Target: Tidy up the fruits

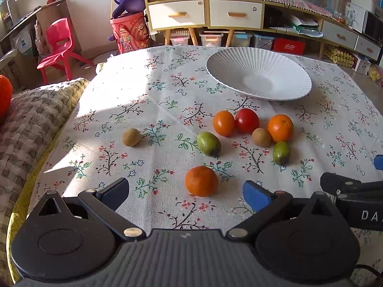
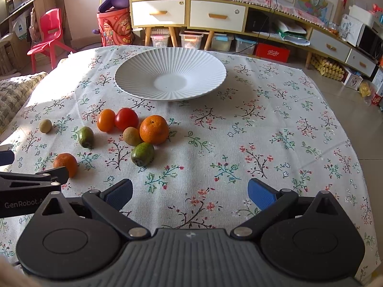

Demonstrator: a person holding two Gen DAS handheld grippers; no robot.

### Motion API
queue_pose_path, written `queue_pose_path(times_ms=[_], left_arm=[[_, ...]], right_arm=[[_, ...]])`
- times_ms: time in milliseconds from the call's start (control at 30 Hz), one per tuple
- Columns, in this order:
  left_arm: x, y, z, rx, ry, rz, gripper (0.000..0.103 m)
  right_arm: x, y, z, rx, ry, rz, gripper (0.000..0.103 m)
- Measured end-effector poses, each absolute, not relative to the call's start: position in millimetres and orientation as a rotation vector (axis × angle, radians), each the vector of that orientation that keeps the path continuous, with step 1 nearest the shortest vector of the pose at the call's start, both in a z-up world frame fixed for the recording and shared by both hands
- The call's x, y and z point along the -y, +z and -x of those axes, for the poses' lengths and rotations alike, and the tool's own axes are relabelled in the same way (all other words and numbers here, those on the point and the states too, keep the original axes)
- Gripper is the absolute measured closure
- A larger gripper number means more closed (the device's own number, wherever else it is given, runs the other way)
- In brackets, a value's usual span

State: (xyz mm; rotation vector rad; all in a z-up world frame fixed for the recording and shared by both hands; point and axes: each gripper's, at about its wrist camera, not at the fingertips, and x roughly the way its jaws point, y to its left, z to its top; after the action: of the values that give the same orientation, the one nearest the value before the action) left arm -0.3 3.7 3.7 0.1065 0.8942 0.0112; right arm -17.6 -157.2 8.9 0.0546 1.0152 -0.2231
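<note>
Both tongs stood spread wide over the floral tablecloth [image 2: 263, 124]: the left gripper [image 1: 189, 195] flanked a small orange [image 1: 201, 180], apparently without touching it, while the right gripper [image 2: 190, 191] held nothing. Seven other fruits clustered before the white ribbed plate [image 2: 134, 71].

Bare desk [image 2: 263, 124] is lying open rightward — clustered fruits [image 2: 134, 129] are crowding the left approach to the plate [image 2: 134, 76].
</note>
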Motion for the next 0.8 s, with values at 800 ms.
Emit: queue_pose_path(times_ms=[800], left_arm=[[-4.4,2.5,0.8,-0.898,0.011,-0.106,0.012]], right_arm=[[156.5,9.5,17.7,-1.017,-0.224,-0.051,0.0]])
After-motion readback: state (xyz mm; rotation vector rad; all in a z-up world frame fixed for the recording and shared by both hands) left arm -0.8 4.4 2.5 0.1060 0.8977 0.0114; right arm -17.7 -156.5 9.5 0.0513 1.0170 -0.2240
